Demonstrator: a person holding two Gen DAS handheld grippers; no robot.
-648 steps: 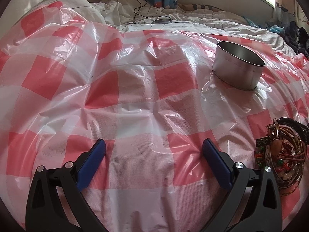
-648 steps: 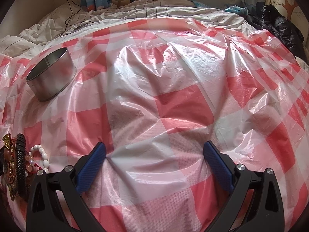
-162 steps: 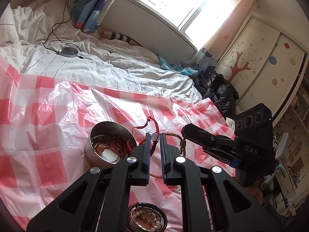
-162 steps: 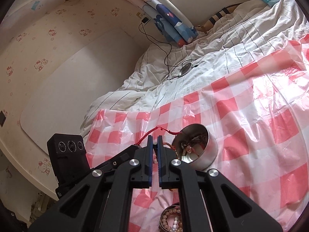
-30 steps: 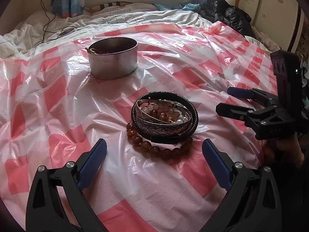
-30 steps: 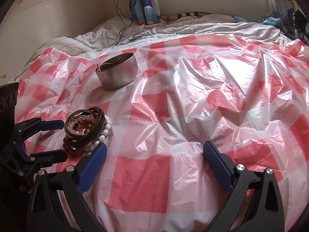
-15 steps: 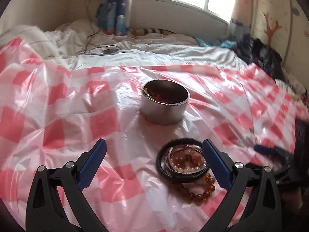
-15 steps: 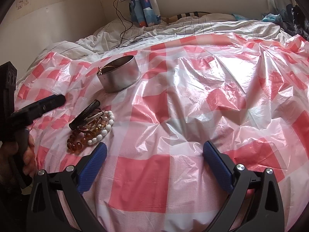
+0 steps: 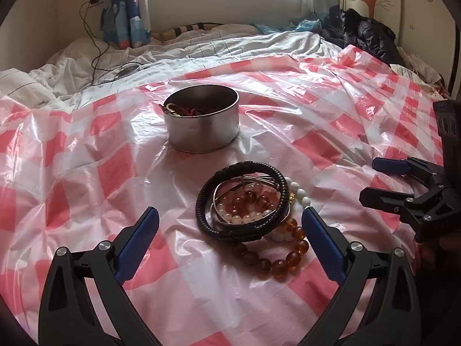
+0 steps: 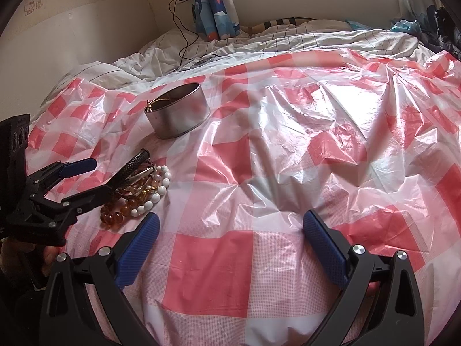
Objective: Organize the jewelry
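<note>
A pile of bracelets (image 9: 247, 210) lies on the red-and-white checked sheet (image 9: 86, 178): a black braided band, metal bangles, pink, white and amber beads. Behind it stands a round metal tin (image 9: 203, 121) holding jewelry. My left gripper (image 9: 229, 245) is open and empty just in front of the pile. My right gripper (image 10: 230, 248) is open and empty over bare sheet, right of the pile (image 10: 138, 190) and tin (image 10: 178, 115). Each gripper also shows in the other's view: the right gripper (image 9: 386, 181) and the left gripper (image 10: 83, 181).
The sheet covers a bed with rumpled white bedding (image 9: 201, 46) behind it. A charger cable (image 9: 95, 49) lies at the back left. Dark clothing (image 9: 366, 34) is heaped at the back right by a wardrobe. A wall and window run along the back.
The left gripper has swung and come closer to the bracelet pile, which now lies between its fingers' reach. The right gripper has hardly moved. Both stay open.
</note>
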